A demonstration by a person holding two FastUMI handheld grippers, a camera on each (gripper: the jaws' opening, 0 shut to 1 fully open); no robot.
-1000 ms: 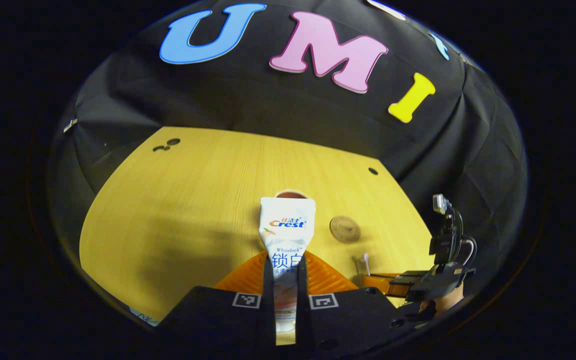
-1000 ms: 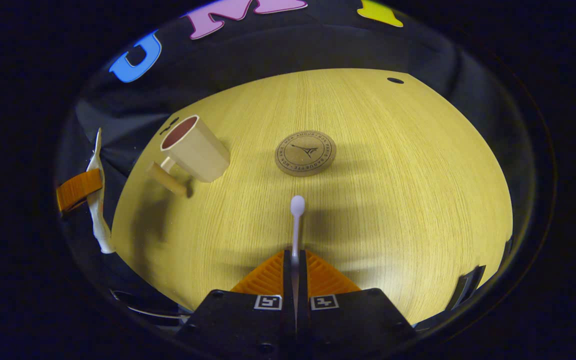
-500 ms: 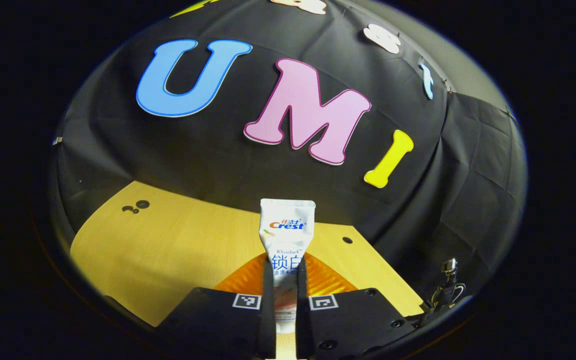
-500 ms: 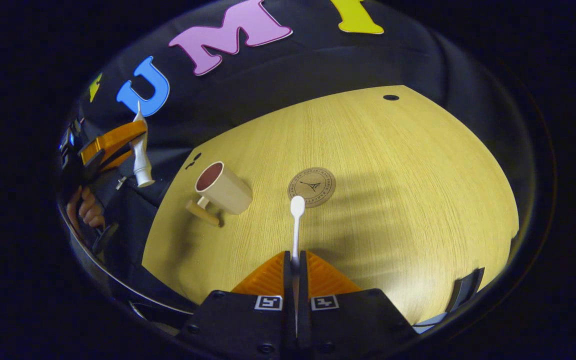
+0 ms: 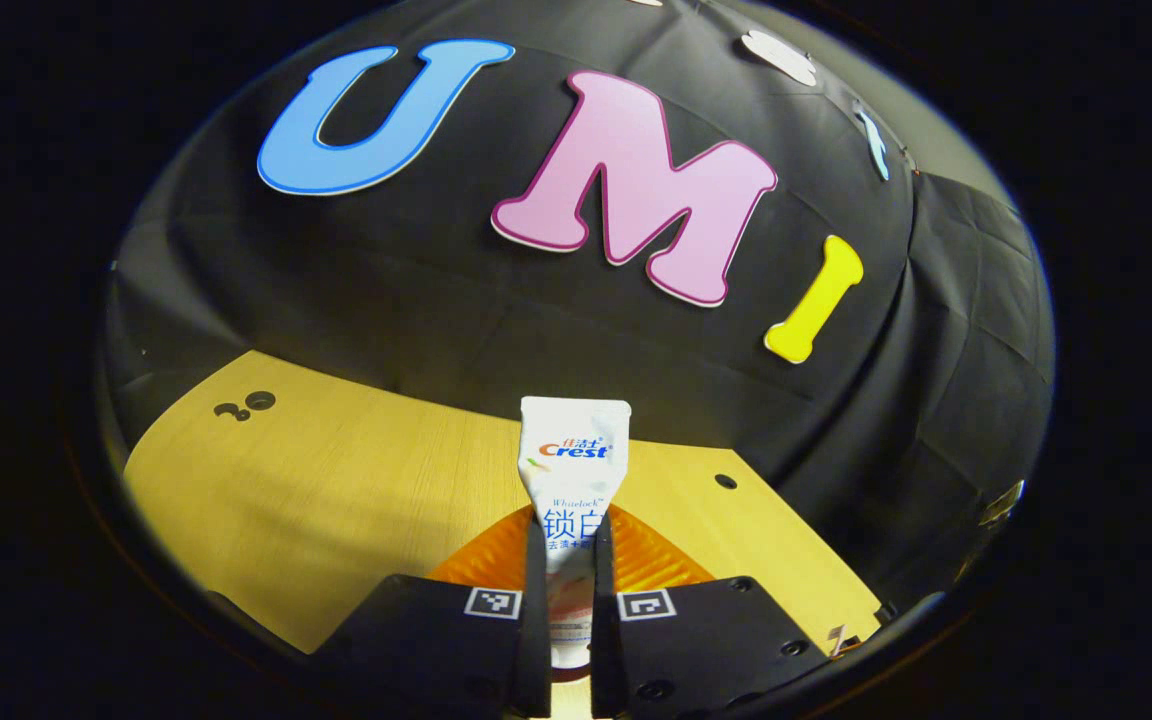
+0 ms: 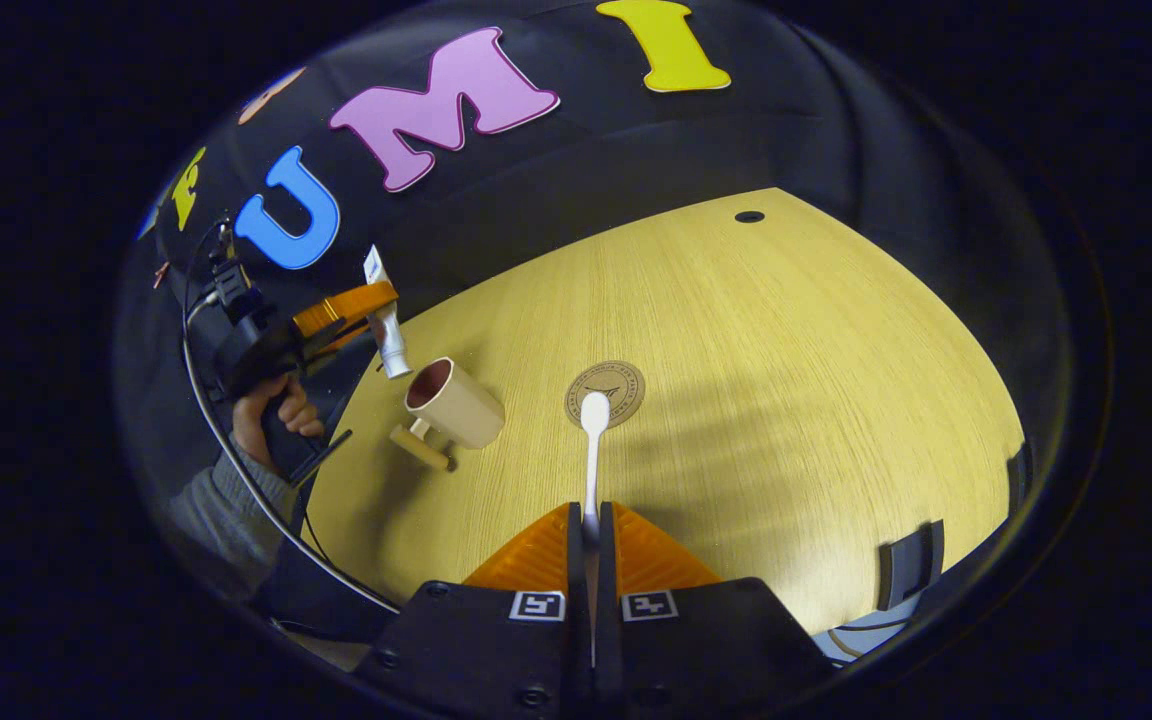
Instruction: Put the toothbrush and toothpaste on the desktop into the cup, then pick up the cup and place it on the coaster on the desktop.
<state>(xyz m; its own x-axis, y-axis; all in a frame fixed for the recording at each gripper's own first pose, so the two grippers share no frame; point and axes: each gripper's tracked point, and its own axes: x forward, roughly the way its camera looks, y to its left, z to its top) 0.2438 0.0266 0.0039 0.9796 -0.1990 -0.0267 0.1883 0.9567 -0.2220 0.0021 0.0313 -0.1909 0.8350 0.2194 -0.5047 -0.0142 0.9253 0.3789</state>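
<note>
The left hand-held gripper (image 5: pixel 568 560) clamps the toothpaste (image 5: pixel 573 470) upright just above the cup (image 6: pixel 454 402). The right hand-held gripper (image 6: pixel 591 540) pinches the toothbrush (image 6: pixel 592 450); the coaster (image 6: pixel 604 394) lies at the cup's 3 o'clock on the worktop (image 6: pixel 786 400).

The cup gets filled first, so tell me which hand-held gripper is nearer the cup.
Left. The left hand-held gripper hangs just above the cup, the toothpaste cap-down near its rim. The right hand-held gripper, holding the toothbrush, sits farther off, beside the coaster.
</note>
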